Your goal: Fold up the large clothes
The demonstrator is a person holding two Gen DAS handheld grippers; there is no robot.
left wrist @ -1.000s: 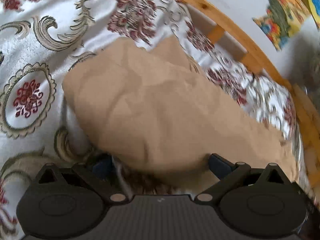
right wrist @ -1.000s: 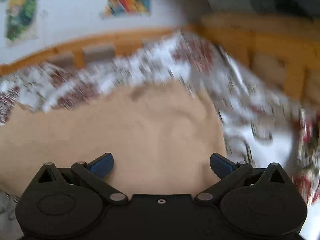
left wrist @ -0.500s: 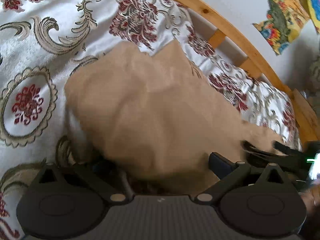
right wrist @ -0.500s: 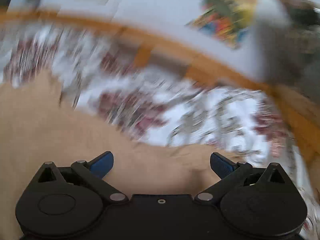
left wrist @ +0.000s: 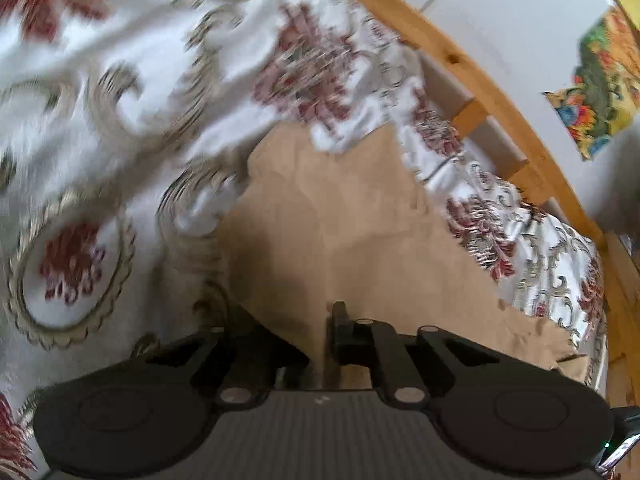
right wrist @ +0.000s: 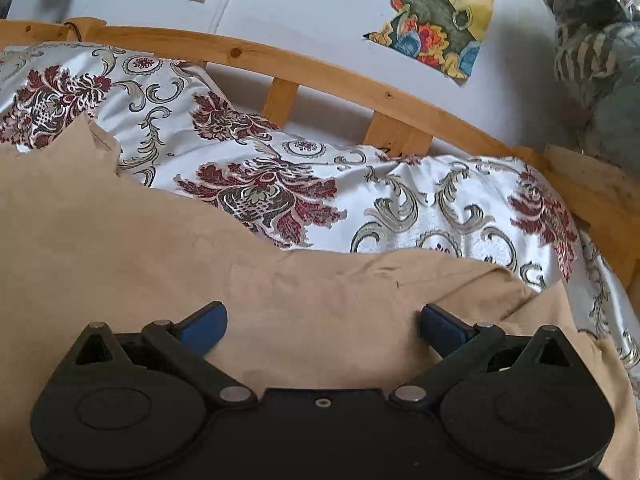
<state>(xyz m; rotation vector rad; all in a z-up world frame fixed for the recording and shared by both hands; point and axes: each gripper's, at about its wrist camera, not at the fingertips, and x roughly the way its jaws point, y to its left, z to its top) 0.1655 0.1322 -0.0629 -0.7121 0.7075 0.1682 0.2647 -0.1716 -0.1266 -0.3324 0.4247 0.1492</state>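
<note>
1. Left view blurry on the far left, so the swirls and red flowers on the bedspread [left wrist: 120, 92] look smeared.
2. Left gripper [left wrist: 326, 332] pinching a fold of the tan cloth [left wrist: 340, 232], jaws pressed close together on it. Left finger mostly hidden behind the cloth; only the right finger [left wrist: 340, 316] shows well.
3. Tan cloth spread on the bedspread, running from the near middle out to the far middle and off to the near right. Near edge hidden under the gripper body.
4. Right gripper [right wrist: 323, 322] spread wide, blue pads [right wrist: 204, 322] apart, hovering just over the tan cloth [right wrist: 160, 248]. Touching or not: cannot tell.
5. In the right view, cloth fills the near and left side, cut off at the left edge.
6. Wooden bed rail [right wrist: 320, 76] along the far side, white wall behind it.
7. Colourful pictures [right wrist: 436, 16] stuck on the wall, partly cut off at the top. No words to read anywhere.
8. Striped grey thing [right wrist: 600, 52] at the far right, too unclear to name.
</note>
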